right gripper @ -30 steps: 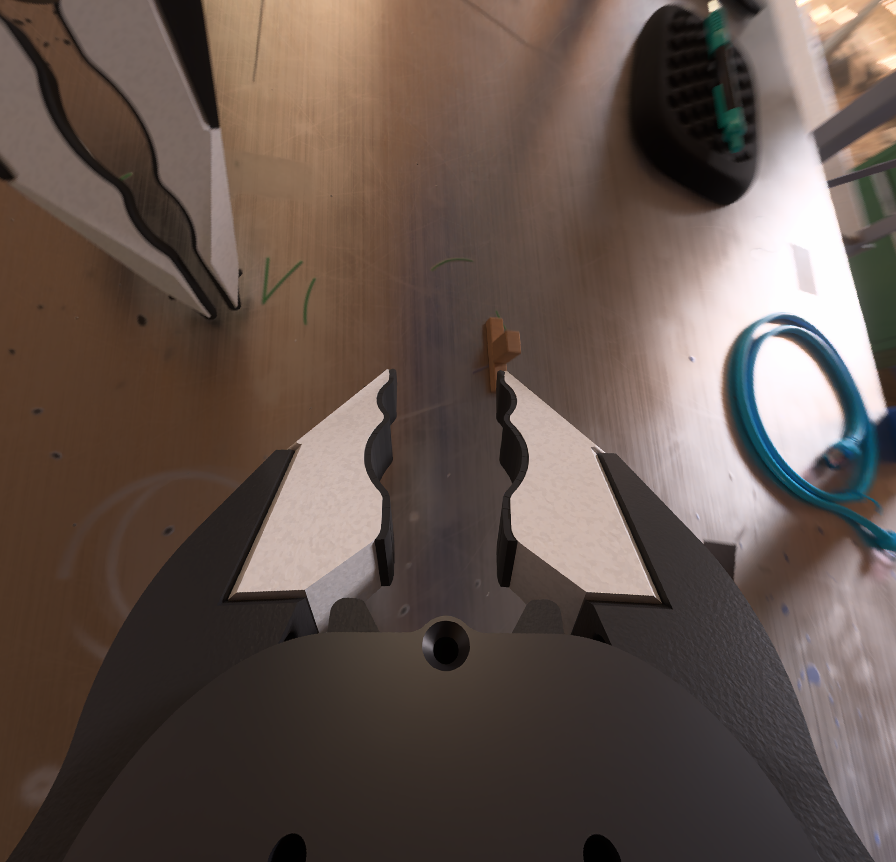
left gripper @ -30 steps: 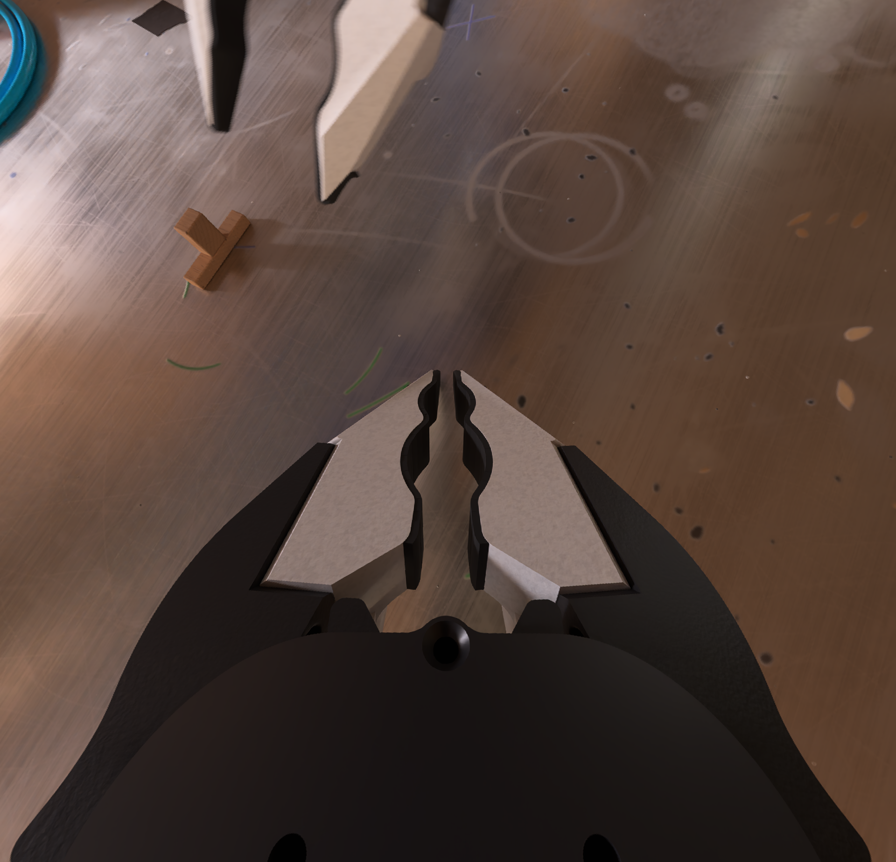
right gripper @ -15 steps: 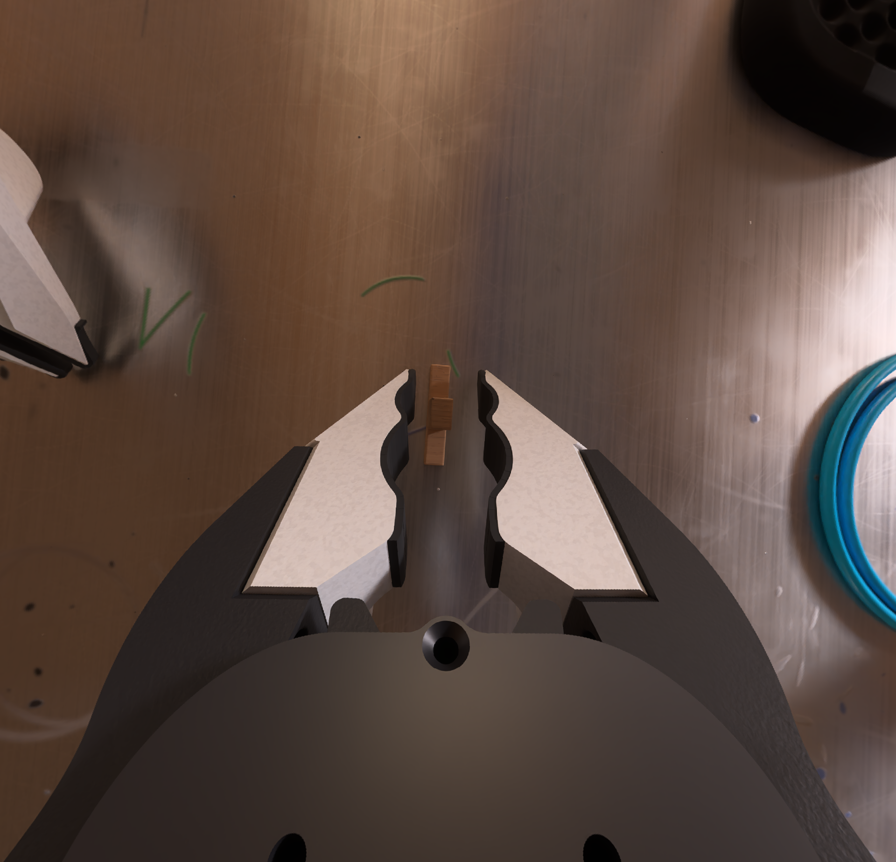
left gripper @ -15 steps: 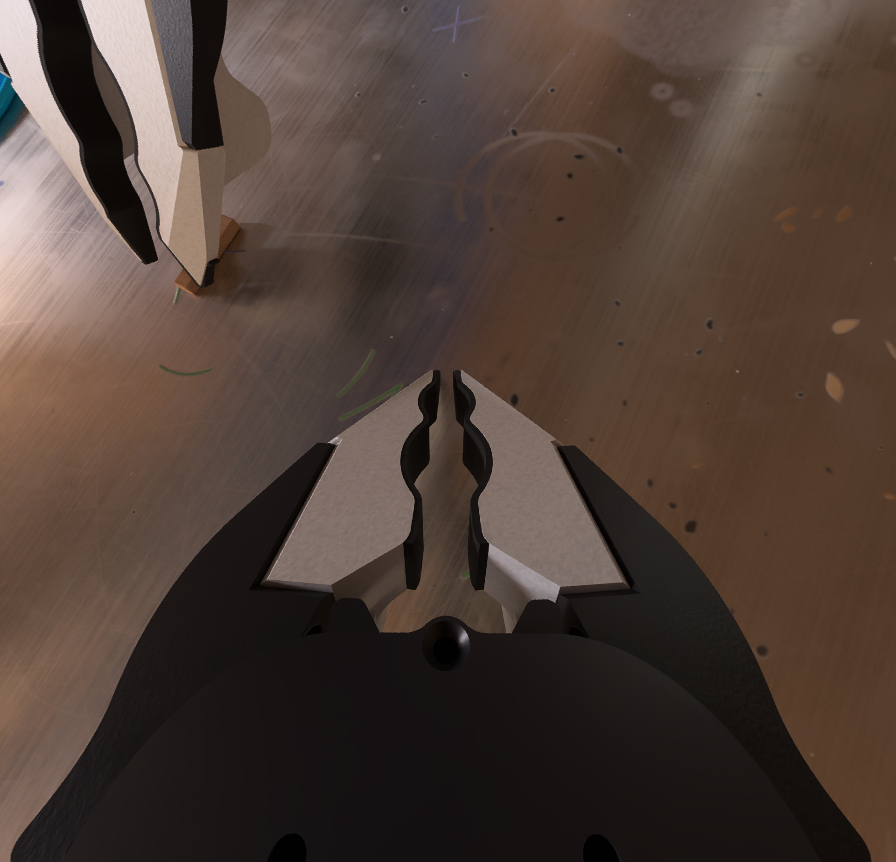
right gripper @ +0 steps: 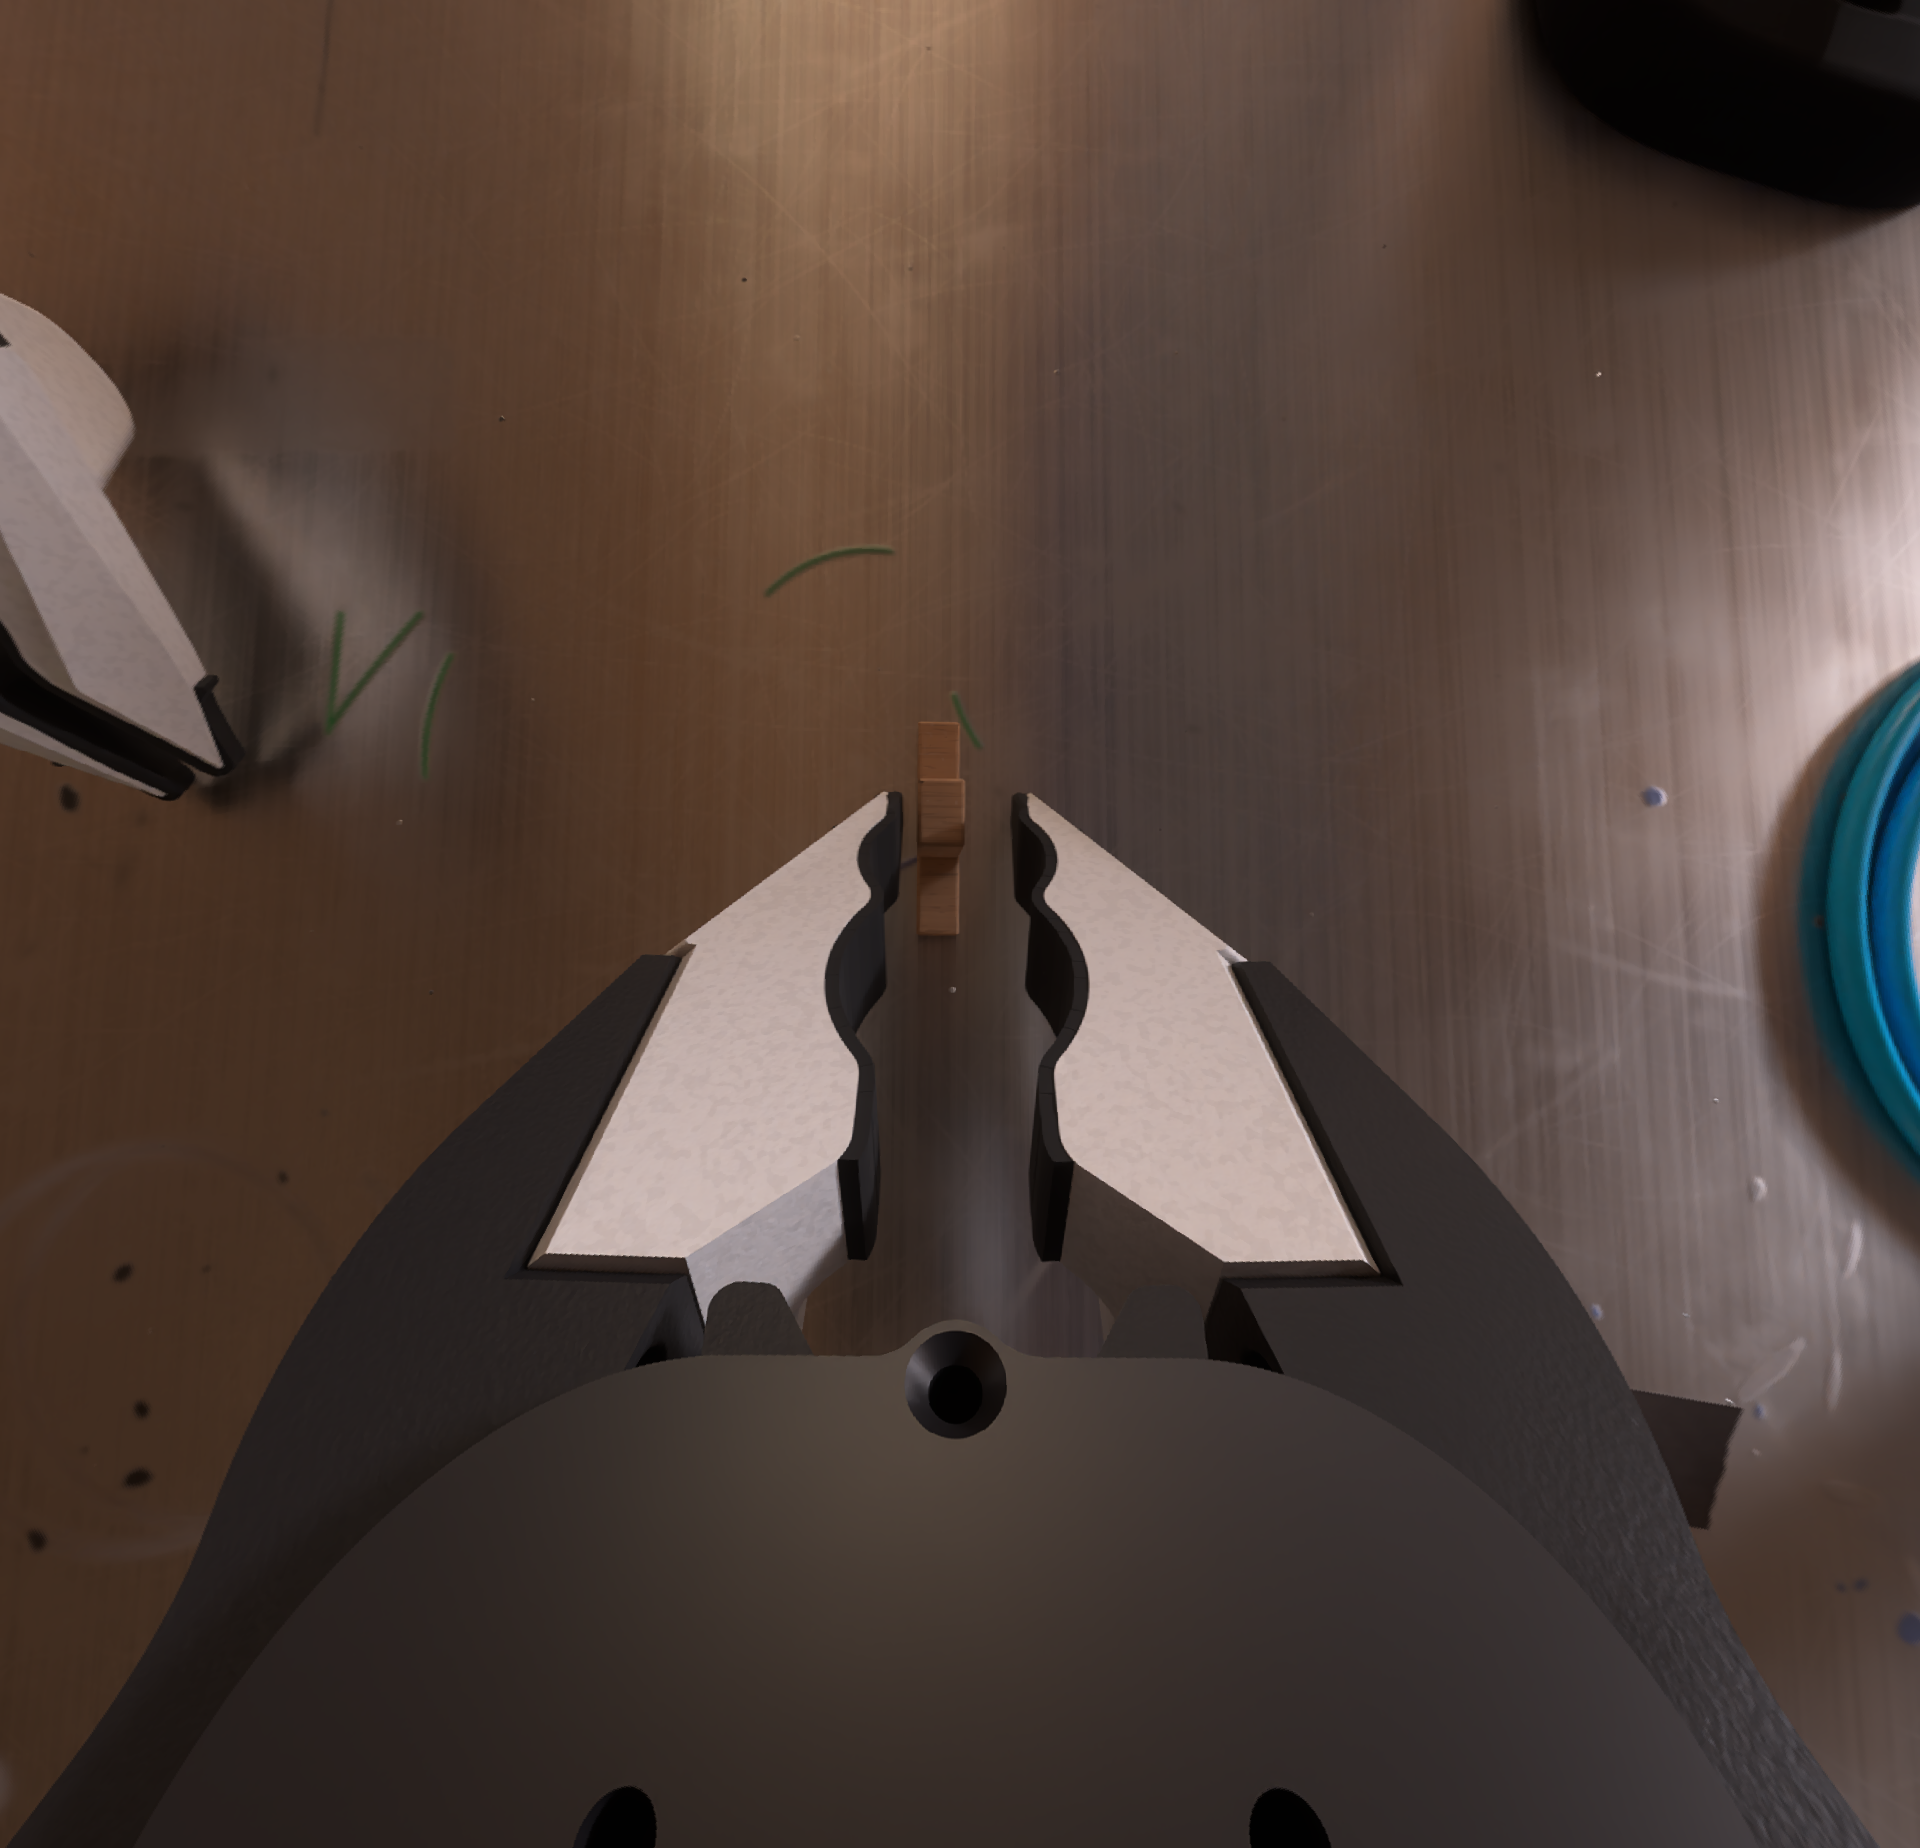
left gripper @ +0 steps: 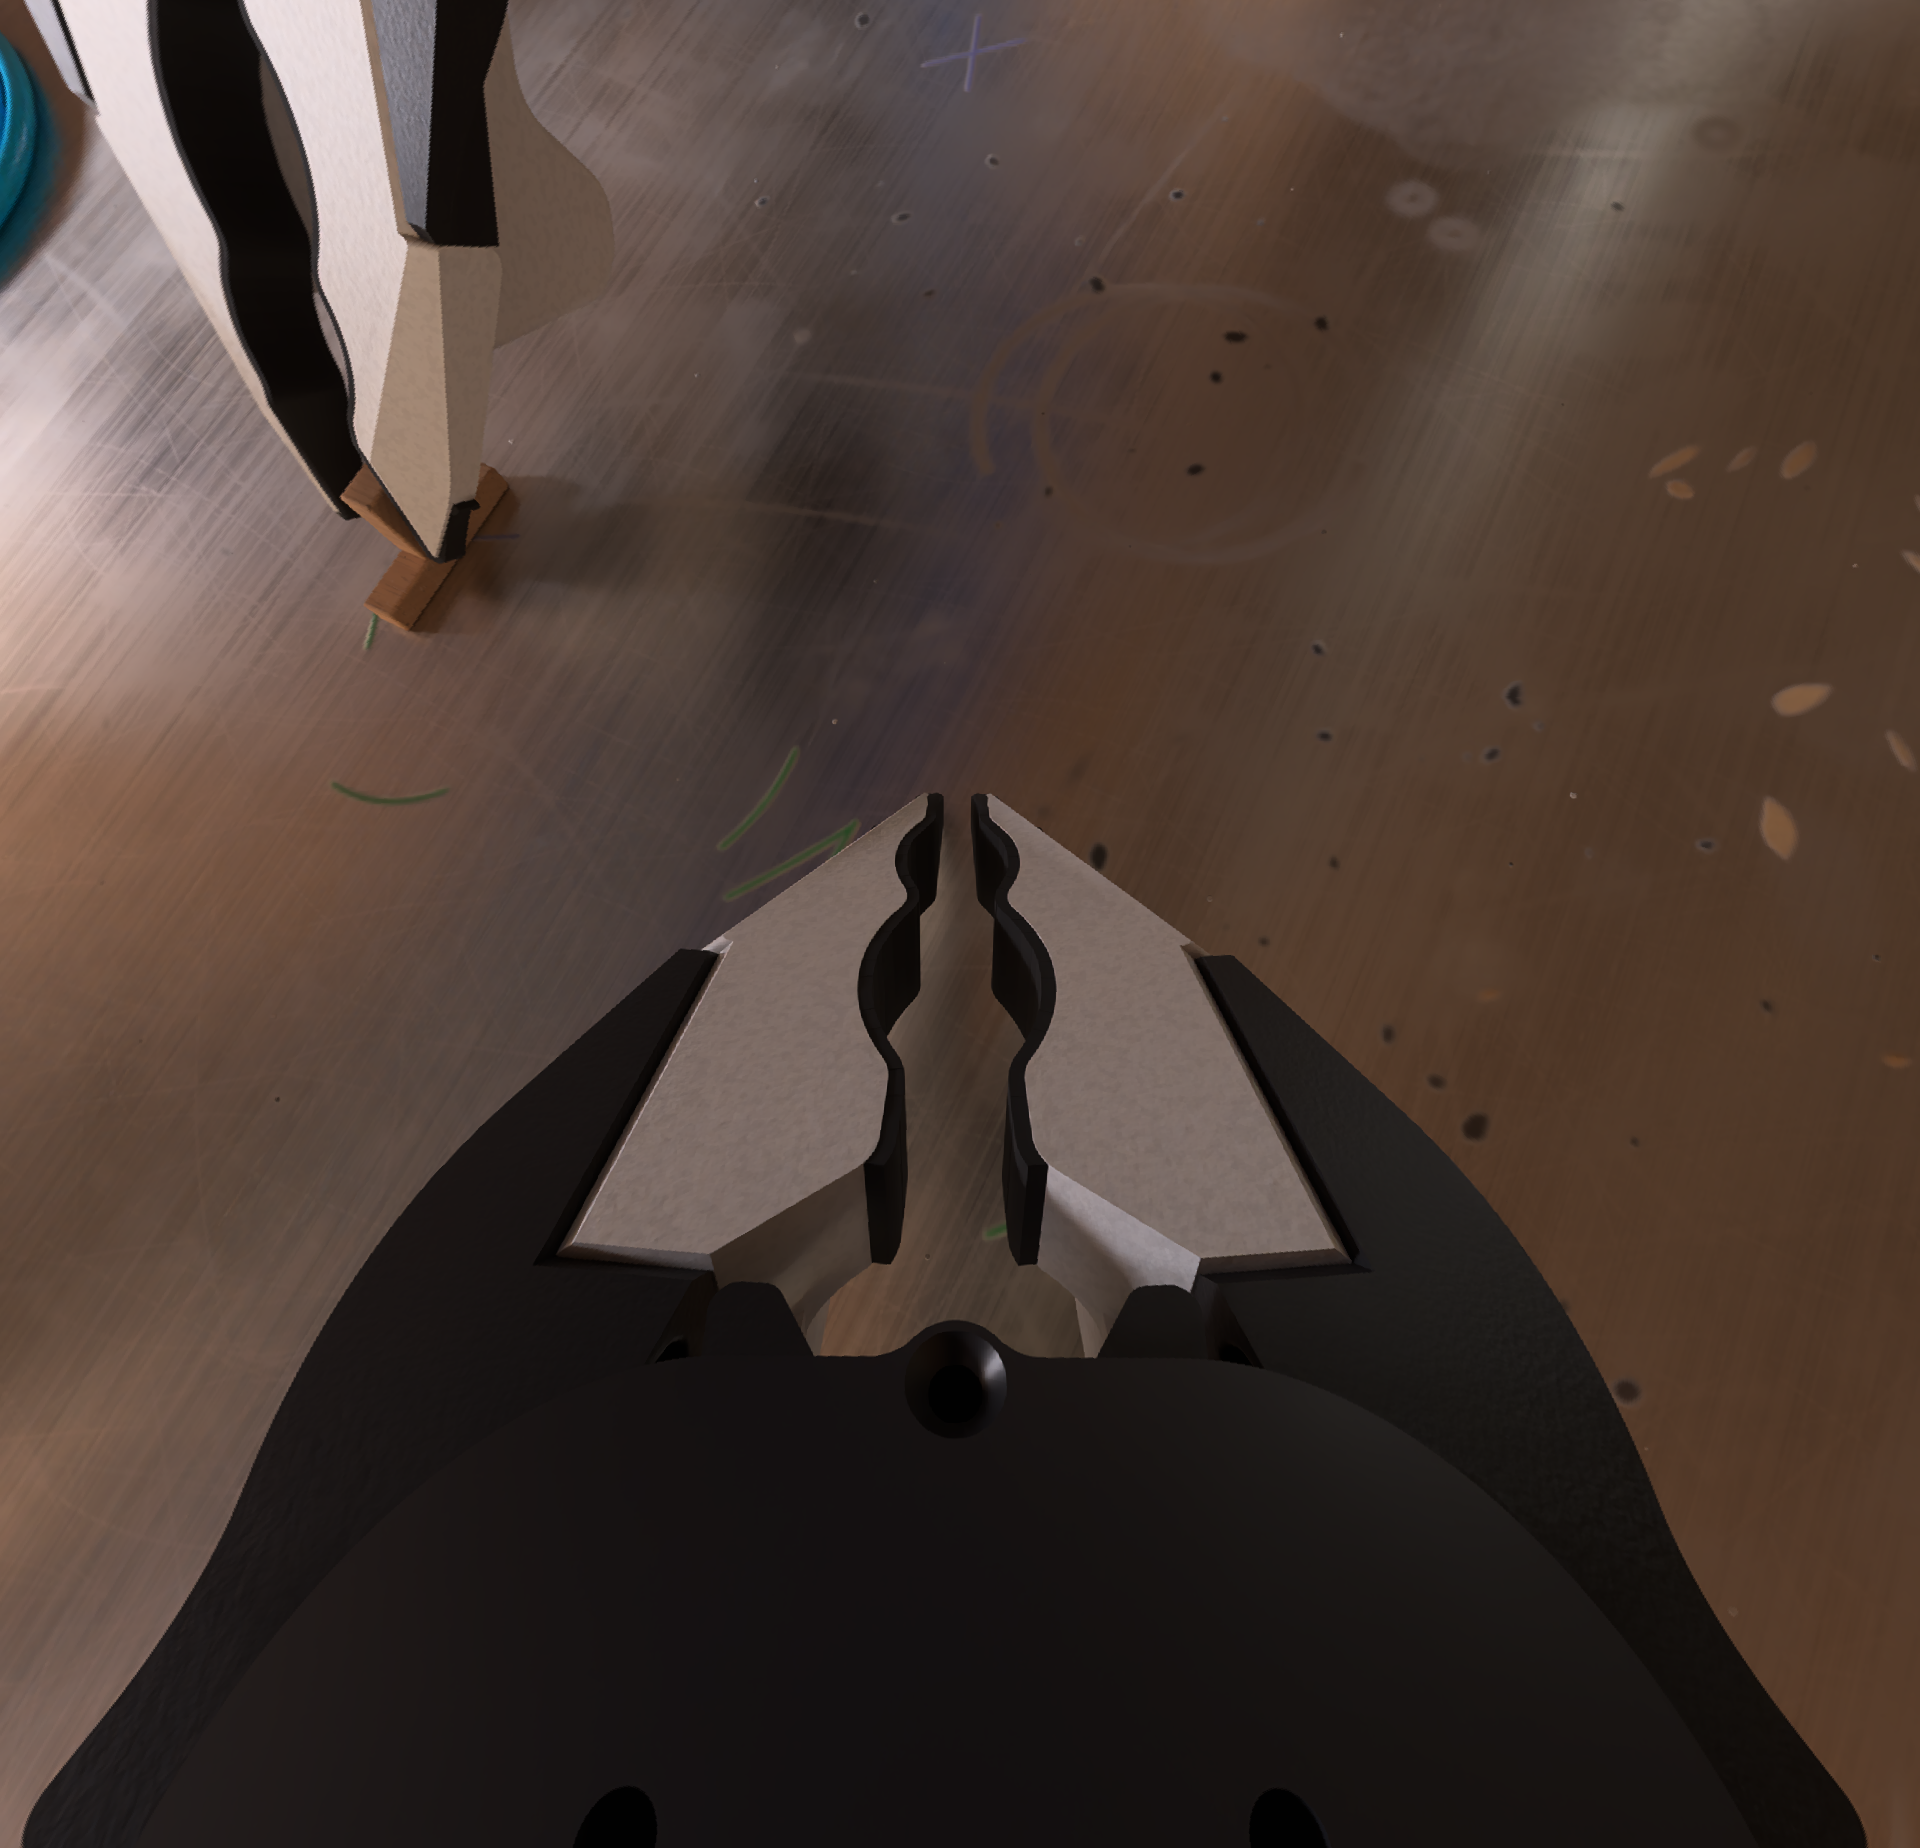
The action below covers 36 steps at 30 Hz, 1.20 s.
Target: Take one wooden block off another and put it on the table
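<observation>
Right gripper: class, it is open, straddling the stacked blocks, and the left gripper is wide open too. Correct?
Not quite. The left wrist view shows the left gripper nearly shut. The right gripper is indeed open, straddling the blocks.

The table is lit warmly and unevenly, with strong white glare thrown on its brushed surface toward the right edge in the right wrist view and toward the far right corner in the left wrist view. Soft, smeared shadows are cast under the left gripper and beside the wooden blocks. Straight lines are bent outward at the picture edges by the wide lens.
</observation>
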Each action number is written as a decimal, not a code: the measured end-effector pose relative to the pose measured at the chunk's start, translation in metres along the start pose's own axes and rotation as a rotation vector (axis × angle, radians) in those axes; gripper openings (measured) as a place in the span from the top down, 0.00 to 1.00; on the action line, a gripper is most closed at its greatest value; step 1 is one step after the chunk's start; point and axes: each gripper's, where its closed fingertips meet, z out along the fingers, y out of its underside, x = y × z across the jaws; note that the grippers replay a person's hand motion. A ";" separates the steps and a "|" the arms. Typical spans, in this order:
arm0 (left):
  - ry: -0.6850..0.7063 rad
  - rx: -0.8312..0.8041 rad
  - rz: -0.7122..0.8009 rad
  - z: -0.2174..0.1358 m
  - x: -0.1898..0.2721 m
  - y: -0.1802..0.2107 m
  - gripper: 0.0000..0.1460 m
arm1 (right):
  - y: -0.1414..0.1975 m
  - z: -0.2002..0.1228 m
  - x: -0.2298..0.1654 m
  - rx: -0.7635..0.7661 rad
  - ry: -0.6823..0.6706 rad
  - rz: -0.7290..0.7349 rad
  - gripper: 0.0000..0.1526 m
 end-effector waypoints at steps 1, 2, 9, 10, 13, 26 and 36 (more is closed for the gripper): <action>-0.001 0.000 -0.001 0.000 0.000 0.000 0.96 | 0.000 0.000 -0.001 0.008 -0.008 0.006 0.89; -0.002 0.000 -0.001 0.000 0.000 0.000 0.96 | 0.000 0.000 -0.003 0.020 -0.015 0.004 0.92; -0.002 -0.001 -0.011 0.000 -0.001 0.000 0.96 | 0.001 -0.005 -0.008 0.038 0.045 -0.055 0.95; -0.003 -0.001 -0.013 0.000 -0.001 0.000 0.96 | -0.002 -0.009 -0.011 0.046 0.063 -0.063 0.95; -0.002 -0.001 -0.020 0.000 -0.002 0.000 0.96 | -0.018 -0.028 -0.038 0.119 0.026 -0.072 0.95; -0.016 0.061 -0.107 -0.020 -0.009 0.000 0.97 | 0.011 -0.020 -0.132 0.075 -0.154 -0.186 0.95; -0.007 0.019 -0.111 -0.013 -0.009 0.007 0.97 | 0.011 -0.015 -0.141 0.101 -0.190 -0.189 0.95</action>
